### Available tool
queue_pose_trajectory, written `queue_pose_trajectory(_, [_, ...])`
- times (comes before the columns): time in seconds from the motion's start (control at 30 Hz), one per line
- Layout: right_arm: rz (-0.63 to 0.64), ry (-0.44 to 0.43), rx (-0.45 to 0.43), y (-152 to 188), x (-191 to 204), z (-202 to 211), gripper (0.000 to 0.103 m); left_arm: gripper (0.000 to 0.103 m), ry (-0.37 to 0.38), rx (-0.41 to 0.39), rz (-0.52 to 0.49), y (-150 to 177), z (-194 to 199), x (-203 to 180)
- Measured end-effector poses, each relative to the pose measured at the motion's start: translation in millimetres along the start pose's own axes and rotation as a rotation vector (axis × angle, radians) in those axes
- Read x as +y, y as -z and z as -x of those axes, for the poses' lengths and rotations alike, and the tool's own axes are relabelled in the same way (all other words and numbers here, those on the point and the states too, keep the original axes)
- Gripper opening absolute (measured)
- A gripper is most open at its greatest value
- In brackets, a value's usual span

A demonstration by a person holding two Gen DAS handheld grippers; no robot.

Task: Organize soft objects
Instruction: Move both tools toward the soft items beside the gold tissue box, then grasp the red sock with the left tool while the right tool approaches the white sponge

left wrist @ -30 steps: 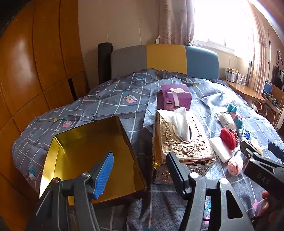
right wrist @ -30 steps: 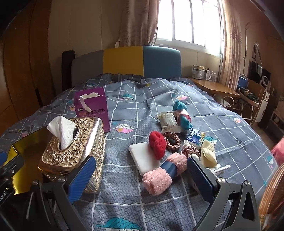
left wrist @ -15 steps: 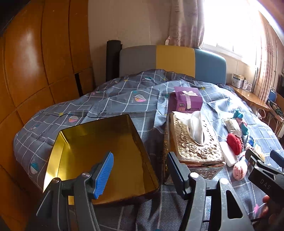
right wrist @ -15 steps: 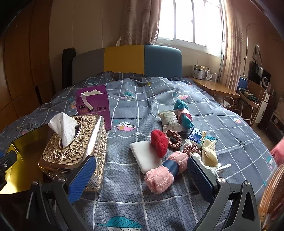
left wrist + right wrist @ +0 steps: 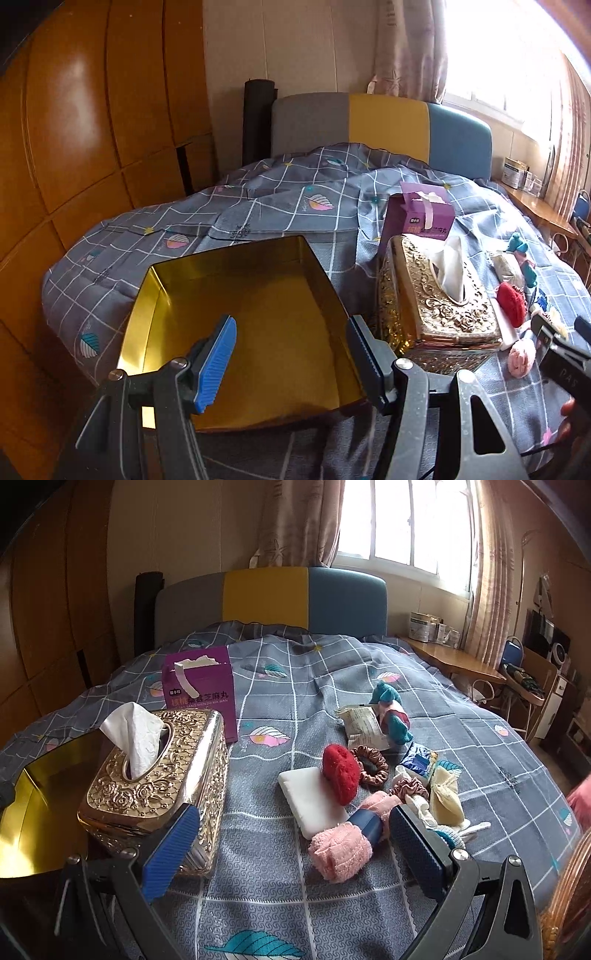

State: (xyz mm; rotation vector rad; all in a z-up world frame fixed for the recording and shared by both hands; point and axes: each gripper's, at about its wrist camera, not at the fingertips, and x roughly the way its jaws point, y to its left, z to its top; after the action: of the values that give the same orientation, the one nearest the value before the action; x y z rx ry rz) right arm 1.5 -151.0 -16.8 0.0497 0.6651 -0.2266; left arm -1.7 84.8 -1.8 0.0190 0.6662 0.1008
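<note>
A heap of soft objects [image 5: 373, 771], including a fuzzy red pad, satin scrunchies and a rolled pink towel, lies mid-bed on the grey checked quilt [image 5: 295, 686], right of the embossed gold tissue box [image 5: 159, 775]. The left gripper [image 5: 291, 354], jaws wide and empty, has drifted left over the shiny gold tin [image 5: 221, 280]. The right gripper [image 5: 291, 845] gapes empty above the towel.

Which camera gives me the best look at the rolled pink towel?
The right wrist view: the rolled pink towel lies whole just ahead of the open right gripper, beside the white pad. The left wrist view shows only a pink end past the gold tissue box.
</note>
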Motion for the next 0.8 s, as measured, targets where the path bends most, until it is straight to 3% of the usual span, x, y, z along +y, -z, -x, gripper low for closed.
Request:
queue_pose_trajectory(0.37, [-0.049,-0.016,0.001,-17,-17,-12,0.103,0.063,0.007,0.022,0.016,-4,-9,8])
queue_pose_trajectory(0.8, [-0.082,0.033,0.027,-25,-61,-28,0.103,0.063,0.034,0.043,-0.011,-4,-9,-1])
